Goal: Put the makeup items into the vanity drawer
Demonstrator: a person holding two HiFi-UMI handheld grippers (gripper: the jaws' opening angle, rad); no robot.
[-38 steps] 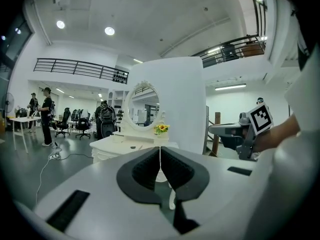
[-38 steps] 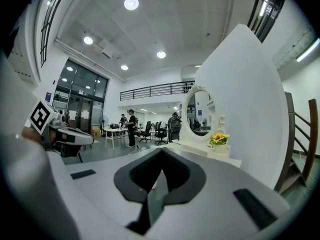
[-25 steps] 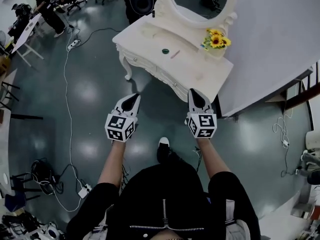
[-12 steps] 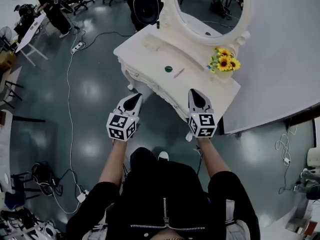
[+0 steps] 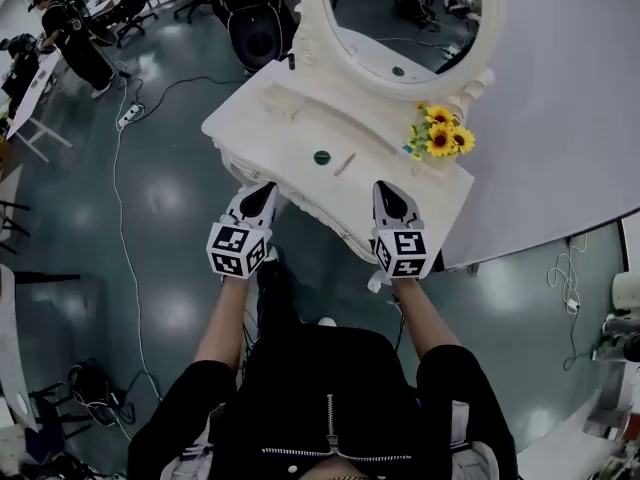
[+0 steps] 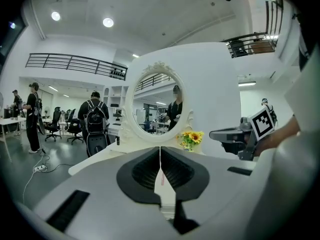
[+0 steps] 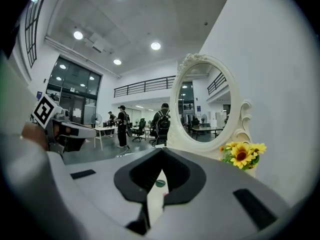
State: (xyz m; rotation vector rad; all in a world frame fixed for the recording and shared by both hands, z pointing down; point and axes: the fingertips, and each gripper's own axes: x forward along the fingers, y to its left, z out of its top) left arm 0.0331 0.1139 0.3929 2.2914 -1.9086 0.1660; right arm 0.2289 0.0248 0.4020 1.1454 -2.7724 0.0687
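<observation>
At far left of the head view, a person (image 5: 62, 36) stands by a desk, and a cable (image 5: 117, 198) runs down the dark floor.

Left gripper (image 5: 262, 192): I hold it almost level, tip at the near left corner of the vanity (image 5: 260, 118). The left gripper view shows both jaws pressed together along their full length with nothing between them. It carries nothing and touches nothing.

Vanity top, centre: the green round item (image 5: 322, 157) lies flat on the white surface, near the front edge. Just to its right lies the pink stick (image 5: 344, 164), set at an angle and apart from the green item. Both lie between my two gripper tips and slightly beyond them. The oval mirror (image 5: 400, 18) stands upright at the rear of the top. The carved front face of the vanity lies between the two grippers; I cannot make out the drawer.

Right gripper (image 5: 388, 190): I hold it almost level, tip over the front edge of the vanity, right of the pink stick. The right gripper view shows its jaws fully together and empty.

Right rear corner: the sunflowers (image 5: 440, 136) stand beside the mirror frame. A grey wall panel (image 5: 570, 118) rises behind the vanity.
</observation>
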